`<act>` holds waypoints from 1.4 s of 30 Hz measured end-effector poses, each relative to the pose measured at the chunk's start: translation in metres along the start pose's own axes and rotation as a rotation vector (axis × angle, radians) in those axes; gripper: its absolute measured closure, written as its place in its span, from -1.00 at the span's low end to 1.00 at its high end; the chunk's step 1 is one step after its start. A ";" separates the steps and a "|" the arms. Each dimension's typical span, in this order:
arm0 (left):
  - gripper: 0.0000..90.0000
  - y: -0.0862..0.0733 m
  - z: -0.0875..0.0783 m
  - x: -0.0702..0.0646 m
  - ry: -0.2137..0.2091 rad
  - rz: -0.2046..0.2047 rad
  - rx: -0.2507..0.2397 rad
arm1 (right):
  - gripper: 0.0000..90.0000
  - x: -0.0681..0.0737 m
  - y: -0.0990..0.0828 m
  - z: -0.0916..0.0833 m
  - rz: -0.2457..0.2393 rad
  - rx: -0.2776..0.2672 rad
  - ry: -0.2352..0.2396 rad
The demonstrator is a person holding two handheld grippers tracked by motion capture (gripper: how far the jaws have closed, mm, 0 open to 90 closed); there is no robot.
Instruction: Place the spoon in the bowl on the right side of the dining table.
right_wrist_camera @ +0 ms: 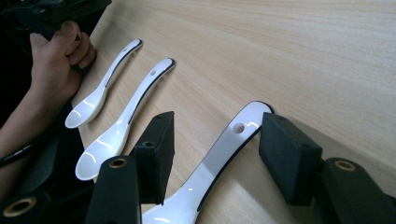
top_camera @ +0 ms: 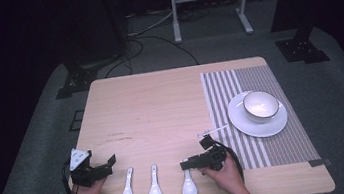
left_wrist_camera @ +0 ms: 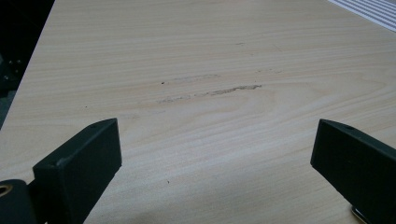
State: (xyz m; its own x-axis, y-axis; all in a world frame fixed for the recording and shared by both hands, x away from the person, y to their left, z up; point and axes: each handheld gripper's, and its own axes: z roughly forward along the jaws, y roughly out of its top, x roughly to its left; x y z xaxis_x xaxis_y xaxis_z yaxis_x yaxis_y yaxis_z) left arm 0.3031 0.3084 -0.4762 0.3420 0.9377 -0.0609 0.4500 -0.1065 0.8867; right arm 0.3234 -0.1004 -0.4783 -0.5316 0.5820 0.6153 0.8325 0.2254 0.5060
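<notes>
With our right gripper [right_wrist_camera: 212, 140] open astride the rightmost spoon [right_wrist_camera: 219, 154], jaws not yet pressing, we centre on its handle and close gently so it cannot skid.

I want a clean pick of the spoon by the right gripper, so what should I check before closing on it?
1. Spoon handle between the right gripper's jaws: ok.
2. Pads touching the handle yet: cannot tell; a gap shows on the left side.
3. Neighbouring spoon outside the jaws: ok.
4. Left gripper open, holding nothing, away from the spoons: ok.
5. Bowl on its plate, upright and empty: ok.
</notes>
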 end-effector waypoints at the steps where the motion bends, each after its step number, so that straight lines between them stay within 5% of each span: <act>1: -0.99 0.000 0.000 0.000 0.000 0.000 0.000 | 0.03 0.001 0.000 0.001 -0.002 0.002 -0.007; 5: -0.99 0.000 0.000 0.000 -0.001 -0.001 0.001 | 0.07 0.008 0.002 0.004 -0.045 0.008 -0.061; 8: -0.99 0.000 0.000 0.000 -0.001 -0.001 0.000 | 0.19 0.024 0.003 0.011 -0.126 0.024 -0.173; 14: -0.99 0.000 0.000 0.000 -0.003 0.001 -0.002 | 0.42 0.041 0.003 0.021 -0.230 0.049 -0.298; 25: -0.99 0.000 0.000 0.000 0.000 -0.001 0.000 | 0.76 0.049 0.005 0.023 -0.299 0.118 -0.366; 29: -0.99 0.000 0.000 0.001 -0.003 -0.005 0.000 | 0.89 0.050 0.007 0.022 -0.321 0.166 -0.344; 32: -0.99 0.000 0.000 0.001 -0.002 -0.004 0.000 | 0.89 0.044 0.007 0.014 -0.265 0.137 -0.250; 37: -0.99 0.000 0.000 0.001 -0.001 -0.003 -0.001 | 0.89 0.034 0.009 -0.008 -0.186 0.064 -0.159; 42: -0.99 0.000 0.000 0.000 0.003 0.000 0.000 | 0.89 0.029 0.011 -0.025 -0.152 0.018 -0.117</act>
State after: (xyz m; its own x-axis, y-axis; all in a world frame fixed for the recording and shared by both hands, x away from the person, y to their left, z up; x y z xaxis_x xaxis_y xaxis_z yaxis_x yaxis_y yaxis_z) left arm 0.3032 0.3086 -0.4761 0.3393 0.9387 -0.0600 0.4502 -0.1061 0.8866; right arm 0.3134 -0.1006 -0.4401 -0.6306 0.6266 0.4579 0.7473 0.3311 0.5761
